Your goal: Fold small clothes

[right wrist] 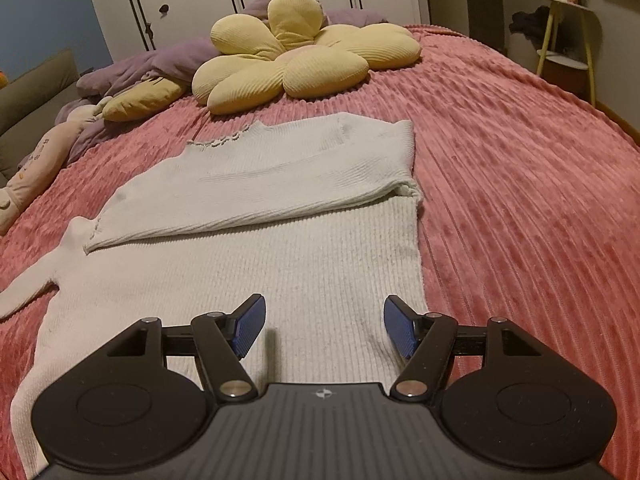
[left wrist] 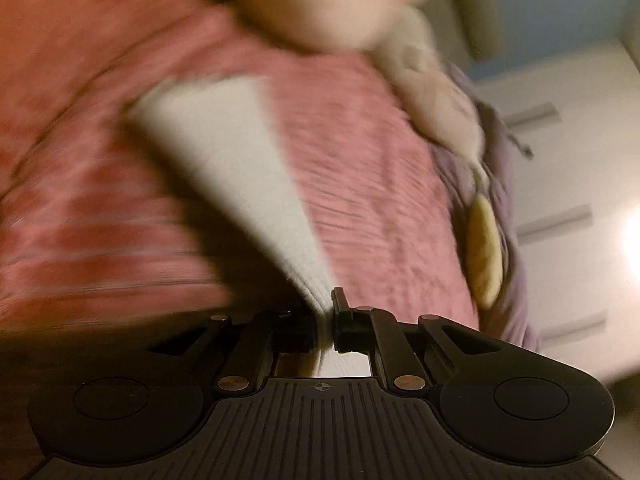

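White ribbed knit sweater (right wrist: 256, 240): flat on pink ribbed bedspread (right wrist: 520, 160), one sleeve folded across the body.
Left gripper (left wrist: 329, 320): clamped on a sweater edge; view blurred.
Right gripper (right wrist: 324, 326): fingers apart, nothing between, over the hem.
Open room: bare bedspread right of the fingers.
Yellow flower-shaped cushion (right wrist: 296, 52): well beyond.

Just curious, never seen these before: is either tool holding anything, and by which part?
The left tool pinches the white sweater by a sleeve end. The right tool is open, holding nothing.
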Tool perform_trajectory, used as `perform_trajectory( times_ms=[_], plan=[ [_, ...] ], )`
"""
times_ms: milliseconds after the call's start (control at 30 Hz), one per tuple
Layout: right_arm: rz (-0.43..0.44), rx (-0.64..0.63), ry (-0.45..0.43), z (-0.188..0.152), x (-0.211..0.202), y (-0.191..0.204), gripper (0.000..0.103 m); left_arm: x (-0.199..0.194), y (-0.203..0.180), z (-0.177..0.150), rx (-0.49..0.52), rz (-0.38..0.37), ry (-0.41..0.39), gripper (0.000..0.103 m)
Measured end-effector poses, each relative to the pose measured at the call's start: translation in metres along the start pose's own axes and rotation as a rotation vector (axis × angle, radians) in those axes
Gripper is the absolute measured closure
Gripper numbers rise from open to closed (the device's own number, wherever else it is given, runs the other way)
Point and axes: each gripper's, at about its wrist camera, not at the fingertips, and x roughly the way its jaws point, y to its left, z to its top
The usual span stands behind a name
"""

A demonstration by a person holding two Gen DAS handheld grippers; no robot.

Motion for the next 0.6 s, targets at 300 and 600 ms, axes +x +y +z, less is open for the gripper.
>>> perform_trajectory(
  times_ms=[300,600],
  plan=[
    [0.007,0.029,-0.026,0.002,-0.004,-0.006,0.037,-0.015,-0.176,-0.127,0.745,-0.267,0.149,0.094],
    [0.024,0.046,-0.038,0.005,-0.011,-0.012,0.037,0.005,-0.206,-0.339,1.298,-0.301,0.437,0.044]
  ],
)
